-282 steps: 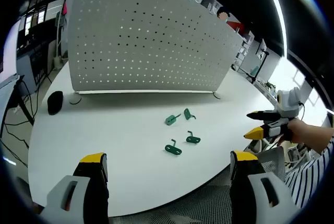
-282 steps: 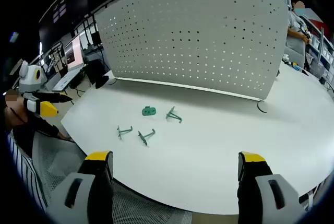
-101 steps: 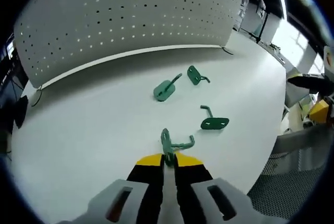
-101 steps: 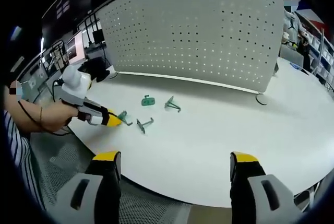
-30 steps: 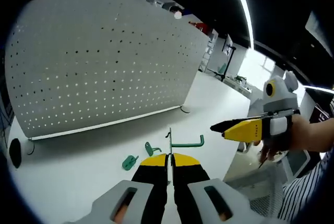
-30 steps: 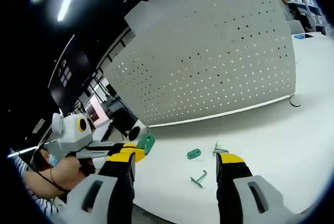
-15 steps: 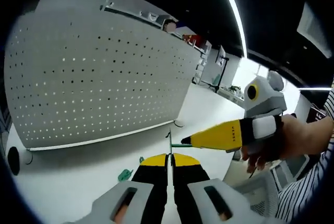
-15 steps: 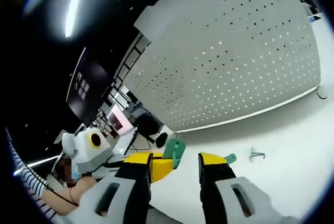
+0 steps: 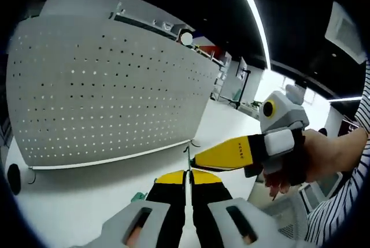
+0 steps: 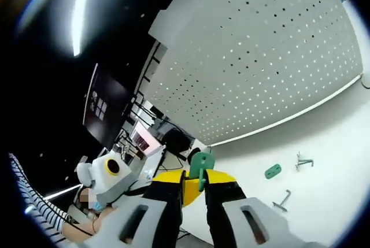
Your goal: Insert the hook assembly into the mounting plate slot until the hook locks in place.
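left gripper view has the left tongs (image 9: 186,174) pressed together on a green hook (image 9: 187,158), gripped by its thin edge so that it stands up out of the yellow tips. the right tongs (image 9: 199,159) come in from the right, held in a person's hand (image 9: 300,161), and their yellow tip sits right against the hook; from this side i cannot tell how wide they stand. right gripper view settles it: the right tongs (image 10: 195,185) are nearly shut around the hook's flat green base (image 10: 200,166), which rises between their yellow tips with the left tongs' yellow tip (image 10: 173,184) touching it from the left. so both tongs meet at the hook, which is lifted off the white worktop (image 9: 75,196), its long axis running roughly upright in both views.

the white pegboard (image 9: 104,92) stands upright behind the hook at the far edge of the worktop, well apart from it, its holes facing the tongs; this looks like the mounting plate, so the coming move is a carry forward from the hook toward the board. below and right of the hook in the right gripper view, three spare green hooks (image 10: 273,171) lie loose on the worktop, near the foot of the pegboard. the room beyond is dark, with desks and ceiling strip lights.
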{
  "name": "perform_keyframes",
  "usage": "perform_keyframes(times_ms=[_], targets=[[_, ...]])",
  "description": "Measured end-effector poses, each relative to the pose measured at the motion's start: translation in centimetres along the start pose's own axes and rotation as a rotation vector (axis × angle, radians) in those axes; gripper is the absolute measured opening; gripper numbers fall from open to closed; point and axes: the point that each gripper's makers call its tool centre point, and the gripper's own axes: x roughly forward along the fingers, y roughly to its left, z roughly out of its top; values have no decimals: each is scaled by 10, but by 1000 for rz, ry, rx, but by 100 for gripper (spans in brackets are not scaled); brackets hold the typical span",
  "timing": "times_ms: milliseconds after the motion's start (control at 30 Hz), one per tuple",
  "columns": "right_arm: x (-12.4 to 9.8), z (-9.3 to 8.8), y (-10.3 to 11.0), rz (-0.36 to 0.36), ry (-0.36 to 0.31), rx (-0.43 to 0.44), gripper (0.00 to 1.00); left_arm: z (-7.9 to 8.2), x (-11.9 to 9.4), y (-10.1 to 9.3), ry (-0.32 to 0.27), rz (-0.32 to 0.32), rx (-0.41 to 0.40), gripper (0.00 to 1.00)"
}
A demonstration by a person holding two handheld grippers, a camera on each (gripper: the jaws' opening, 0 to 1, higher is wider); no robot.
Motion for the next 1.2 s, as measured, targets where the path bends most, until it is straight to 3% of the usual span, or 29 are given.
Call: perform_keyframes(times_ms=[200,533,800,1000,1067,1133,1200], targets=[[4,1,-3,0,7,38,2,4,-3,3,-23,17,27,1],[15,-5,7,26,40,68,1,6,-15,13,-86,66,58,1],[25,-8,18,29,61,14,0,8,-25,23,-102,103,26,3],[32,-9,22,23,73,-31,0,8,-31,27,-80,144,86,5],[32,-8,20,22,78,-38,0,10,-34,30,-77,153,122,10],[32,-7,20,22,85,-55,0,11,-39,36,-82,168,80,24],[31,-4,18,4,79,-133,0,12,-43,39,-90,165,63,29]])
